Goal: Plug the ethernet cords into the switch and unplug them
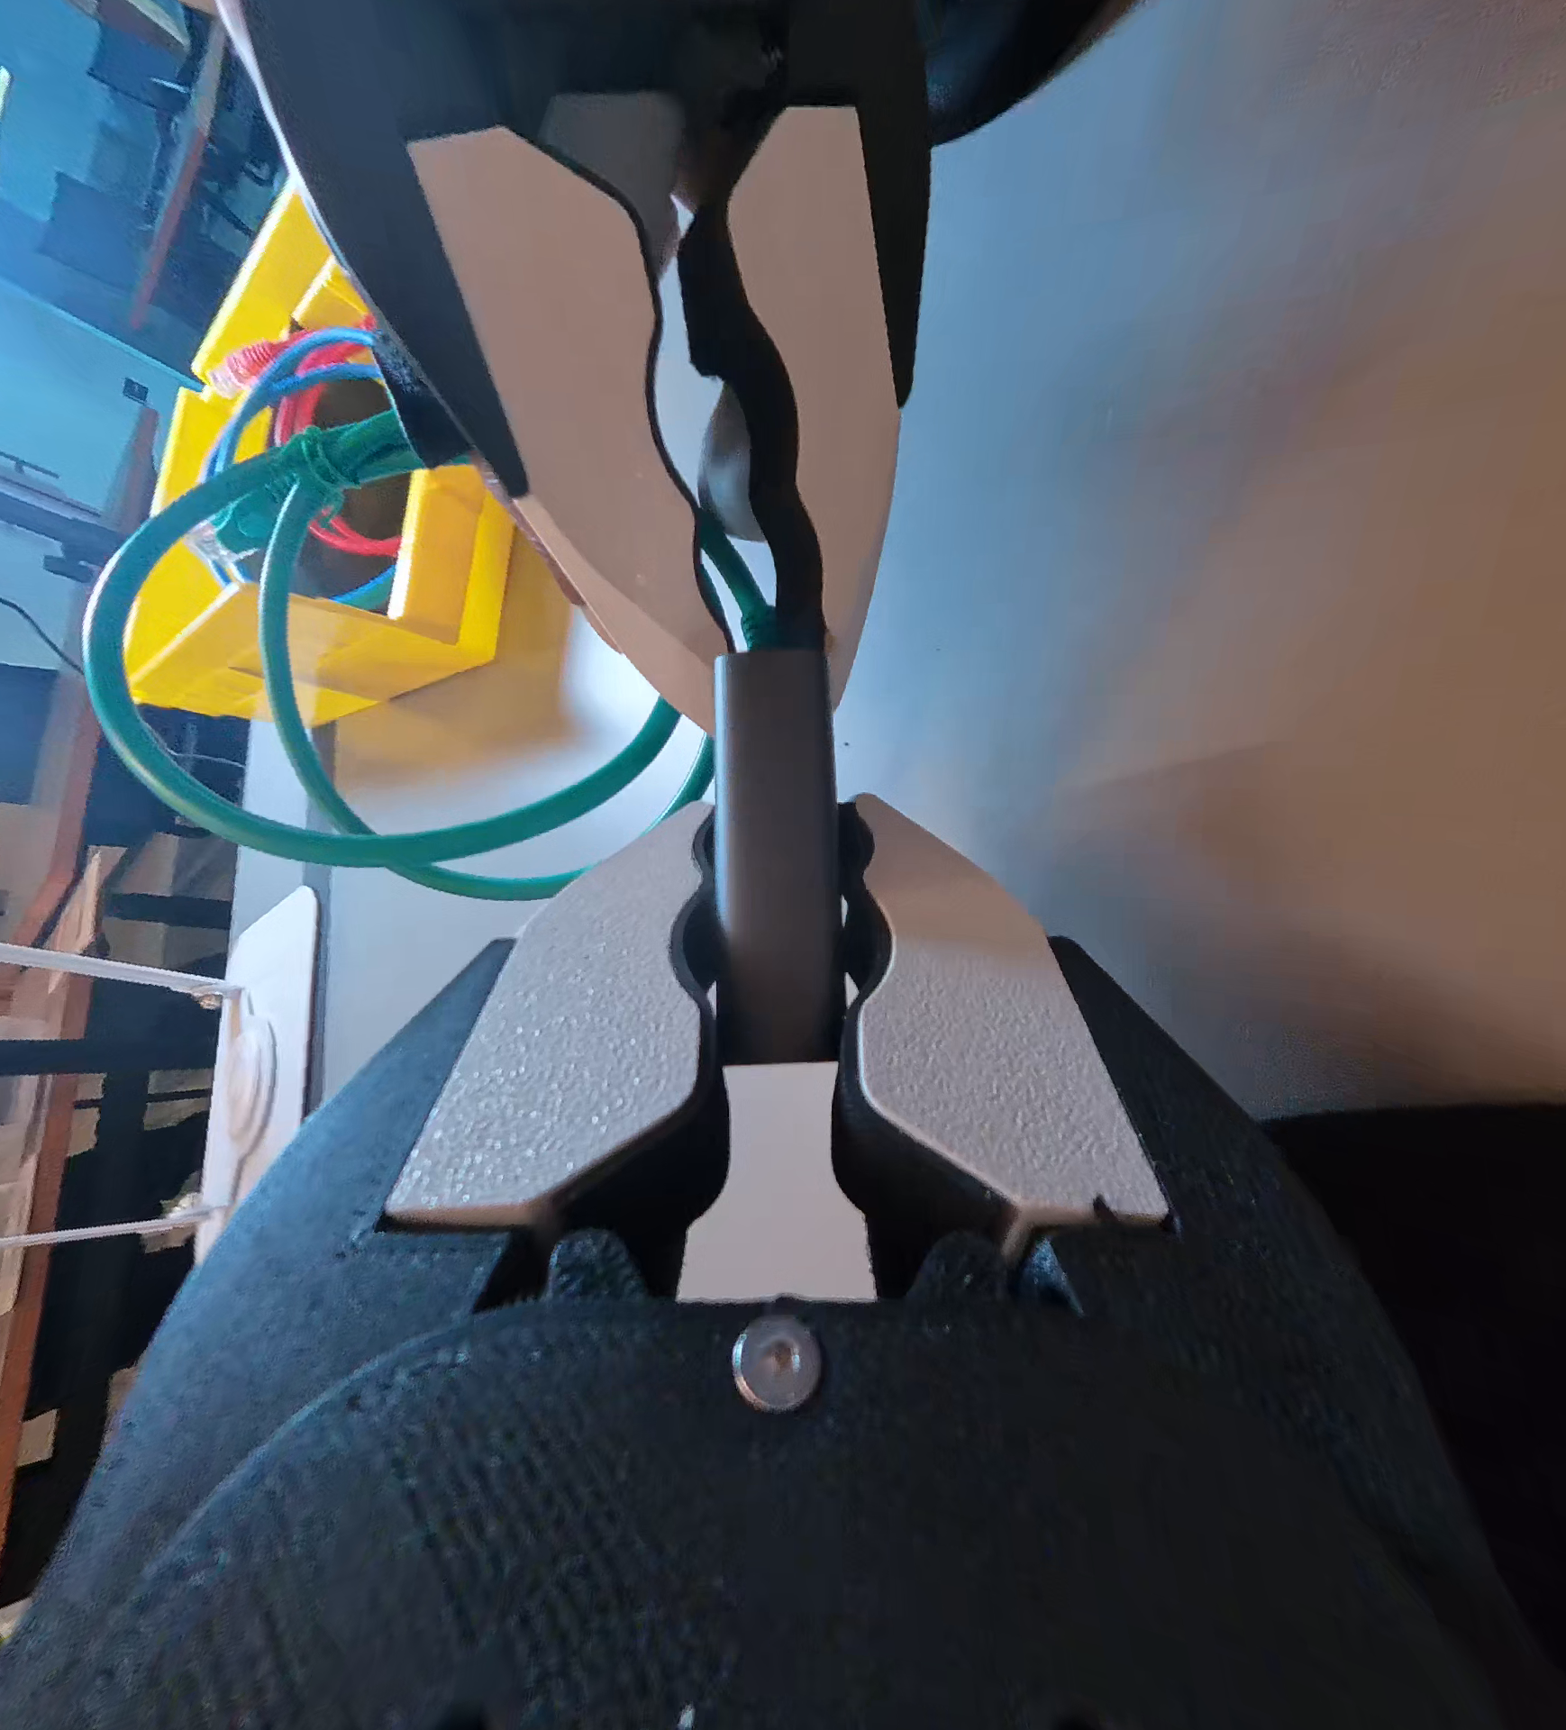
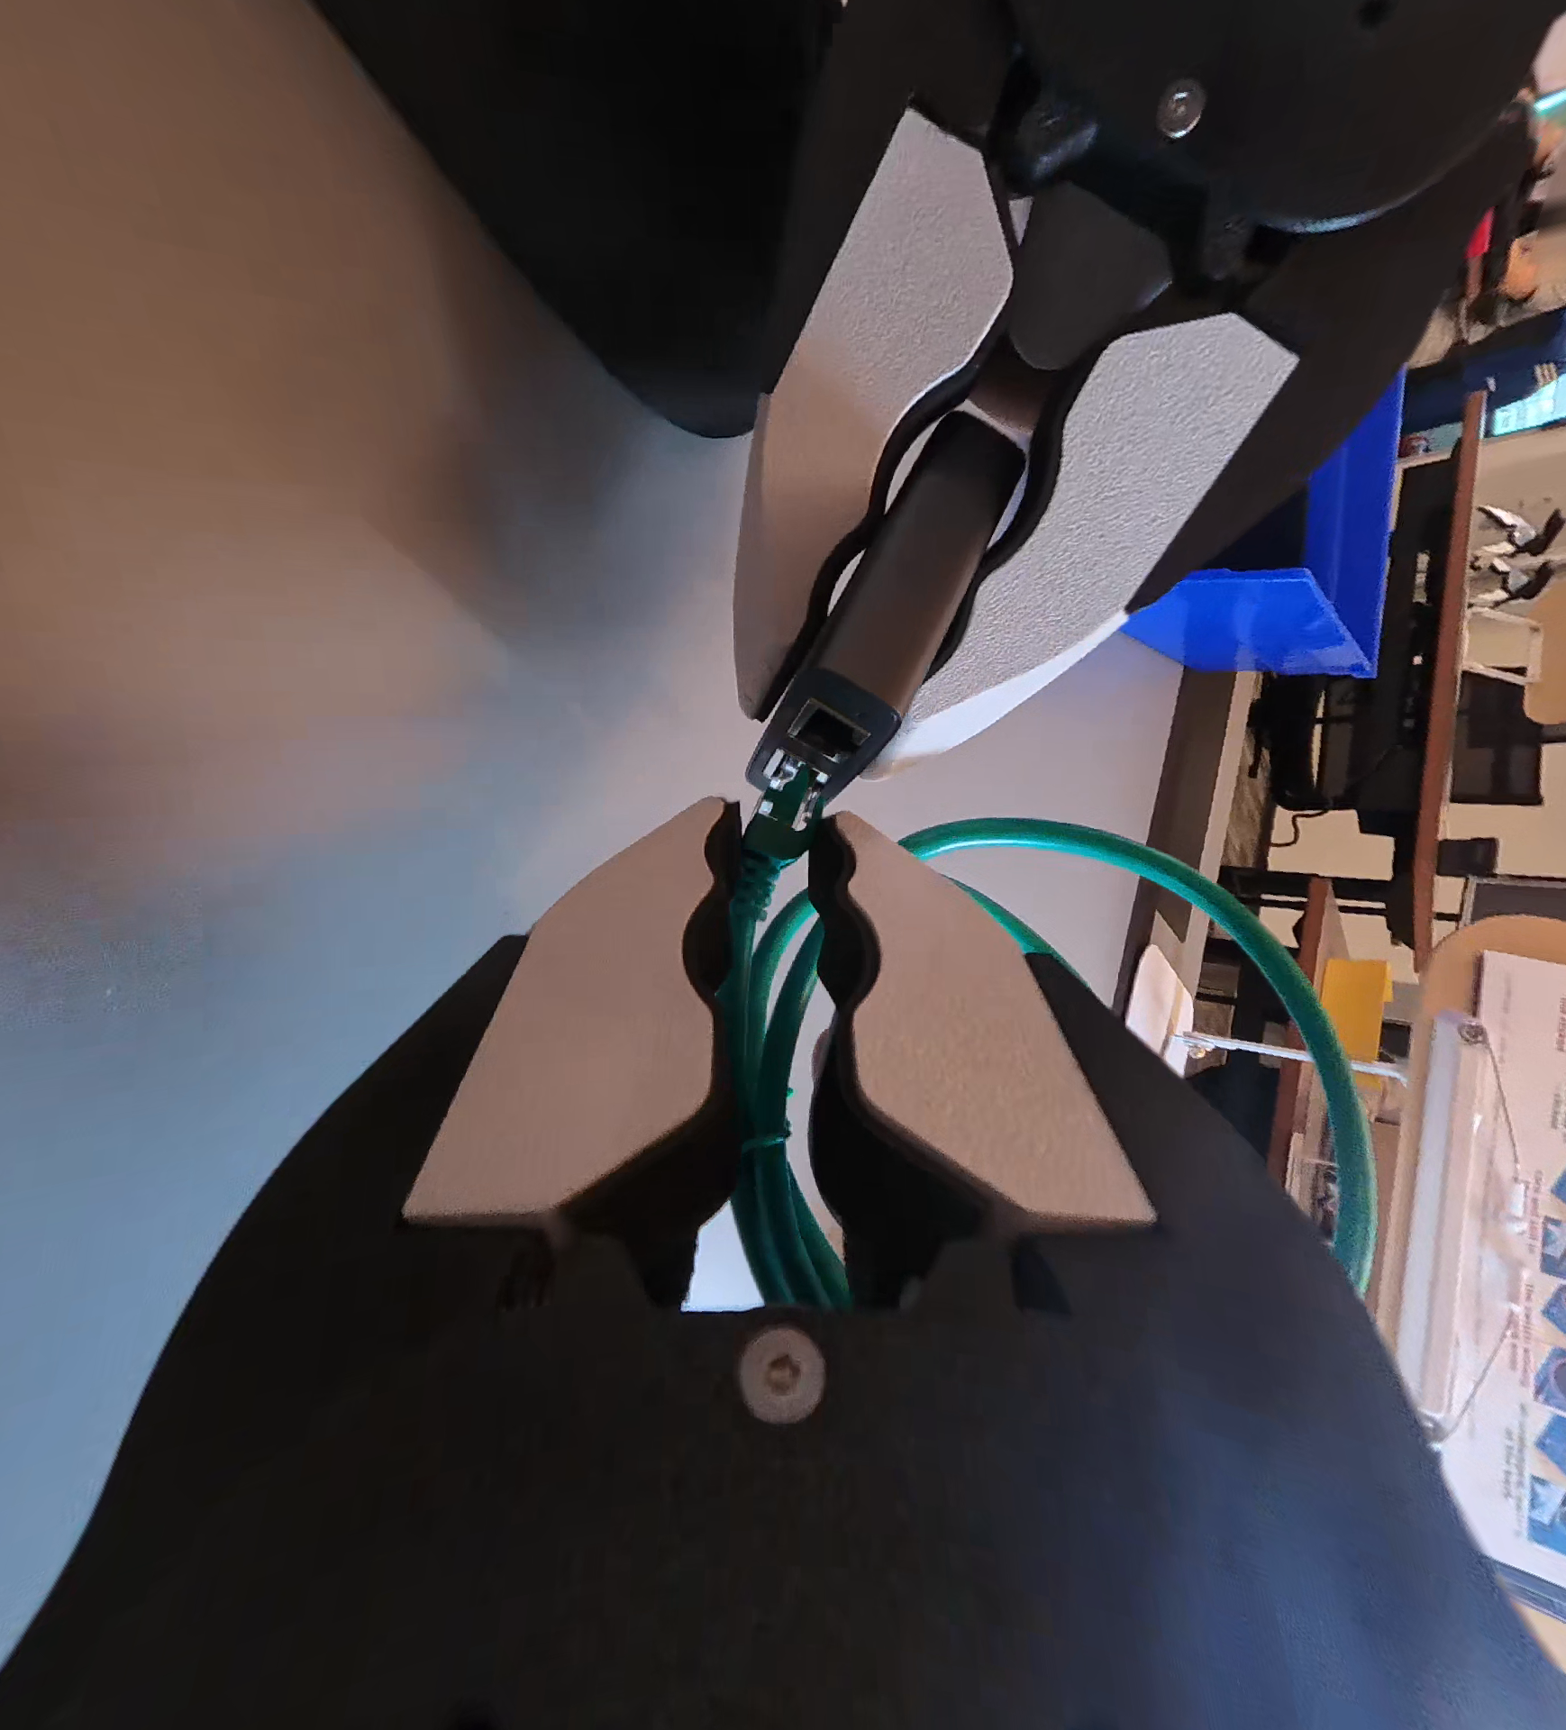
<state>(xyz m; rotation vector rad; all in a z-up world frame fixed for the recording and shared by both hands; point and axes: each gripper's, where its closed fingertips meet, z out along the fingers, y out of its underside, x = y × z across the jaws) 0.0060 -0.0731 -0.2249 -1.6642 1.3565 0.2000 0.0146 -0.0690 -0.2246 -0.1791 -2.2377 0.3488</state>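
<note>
The switch is a slim dark grey box (image 1: 775,889). My left gripper (image 1: 779,814) is shut on it and holds it above the table. In the right wrist view the switch (image 2: 910,599) shows its open port (image 2: 831,730) facing me. My right gripper (image 2: 777,813) is shut on a green ethernet cord (image 2: 1229,899) just behind its plug (image 2: 781,824). The plug tip meets the lower edge of the port and does not sit inside it. The rest of the cord hangs in a tied coil (image 1: 292,824). The right gripper (image 1: 779,641) faces the left one head-on.
A yellow bin (image 1: 330,646) on the white table (image 1: 1229,562) holds red cords (image 1: 330,360) and blue ones. A blue bin (image 2: 1275,627) stands behind the left gripper. A printed sheet in a clear stand (image 2: 1556,1264) is at the table's side. Left and right tips are no more than a few centimetres apart.
</note>
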